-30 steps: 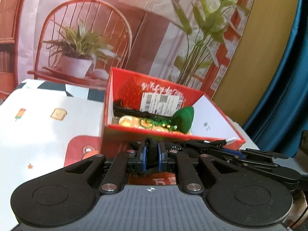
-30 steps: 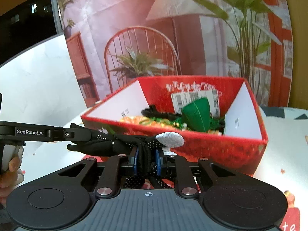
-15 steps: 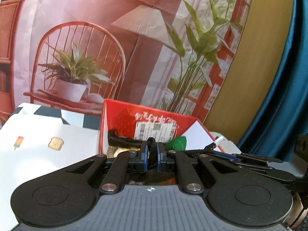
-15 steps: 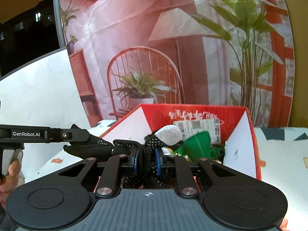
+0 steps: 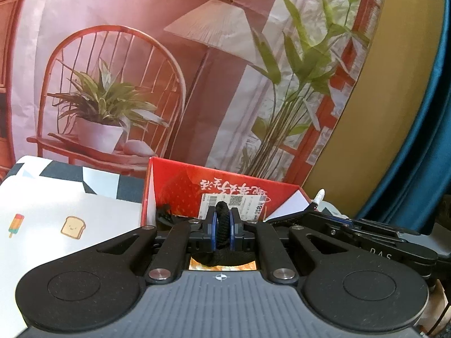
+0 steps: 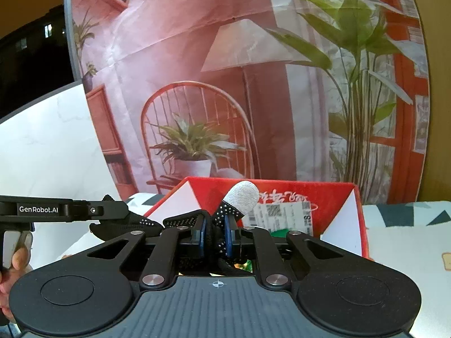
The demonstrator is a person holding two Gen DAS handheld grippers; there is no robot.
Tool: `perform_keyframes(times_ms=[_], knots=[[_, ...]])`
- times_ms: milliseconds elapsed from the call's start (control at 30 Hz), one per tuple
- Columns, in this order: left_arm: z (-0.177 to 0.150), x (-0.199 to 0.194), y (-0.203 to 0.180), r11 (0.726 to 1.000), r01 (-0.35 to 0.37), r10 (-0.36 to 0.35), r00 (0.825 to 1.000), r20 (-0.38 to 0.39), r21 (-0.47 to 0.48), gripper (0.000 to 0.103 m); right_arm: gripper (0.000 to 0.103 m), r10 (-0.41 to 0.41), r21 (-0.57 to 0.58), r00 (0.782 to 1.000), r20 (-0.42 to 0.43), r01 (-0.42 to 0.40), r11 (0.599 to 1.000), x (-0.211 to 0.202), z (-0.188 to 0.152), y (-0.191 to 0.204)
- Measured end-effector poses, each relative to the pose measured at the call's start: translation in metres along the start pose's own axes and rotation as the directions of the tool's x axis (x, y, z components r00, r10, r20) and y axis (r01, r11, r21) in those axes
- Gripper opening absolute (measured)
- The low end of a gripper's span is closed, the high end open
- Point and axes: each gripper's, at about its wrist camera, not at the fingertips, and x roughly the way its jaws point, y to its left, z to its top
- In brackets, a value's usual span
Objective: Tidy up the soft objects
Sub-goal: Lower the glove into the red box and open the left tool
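Both grippers hold one black glove with white dots and a grey fingertip [image 6: 244, 197]. My left gripper [image 5: 222, 225] is shut on a black fold of the glove [image 5: 222, 219]. My right gripper [image 6: 215, 232] is shut on the glove [image 6: 222, 214] near its fingers, and the grey tip sticks up. The glove hangs in front of and above the red cardboard box [image 5: 180, 188], which also shows in the right wrist view [image 6: 332, 197]. A green soft item [image 6: 279, 232] lies inside the box, mostly hidden.
The box stands on a white tablecloth [image 5: 42, 219] with small printed pictures. A printed backdrop [image 5: 197, 70] of a chair, lamp and plants hangs behind. A blue curtain [image 5: 422, 140] is at right. The left gripper's body [image 6: 56, 211] shows in the right wrist view.
Both grippers have risen with the glove, so the box has dropped lower in both views and its contents are mostly hidden. The glove's grey fingertip now points upward.
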Motion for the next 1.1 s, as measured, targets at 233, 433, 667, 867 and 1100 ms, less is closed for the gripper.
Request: perform_keyframes(times_ms=[233, 433, 667, 867, 1100], knots=[[0.013, 0.030, 0.003, 1.000, -0.018, 0.018, 0.999, -0.026, 0.003, 0.010, 0.012, -0.035, 0.005, 0.999, -0.034, 0.035, 0.999, 0.030, 0.009, -0.014], [0.024, 0.054, 0.003, 0.999, -0.034, 0.035, 0.999, -0.032, 0.020, 0.010, 0.011, -0.093, -0.032, 0.996, -0.004, 0.093, 0.995, 0.049, 0.020, -0.021], [0.019, 0.084, 0.011, 0.997, -0.066, 0.069, 0.990, -0.121, 0.029, 0.010, 0.011, -0.126, -0.067, 0.989, -0.076, 0.121, 0.990, 0.077, 0.021, -0.029], [0.010, 0.093, 0.019, 0.997, -0.077, 0.079, 0.981, -0.179, 0.022, 0.010, 0.019, -0.128, -0.025, 0.983, -0.129, 0.126, 0.992, 0.088, 0.010, -0.037], [0.013, 0.092, 0.018, 0.996, -0.082, 0.089, 0.979, -0.185, 0.047, 0.033, 0.050, -0.145, -0.026, 0.983, -0.110, 0.143, 0.989, 0.083, 0.014, -0.035]])
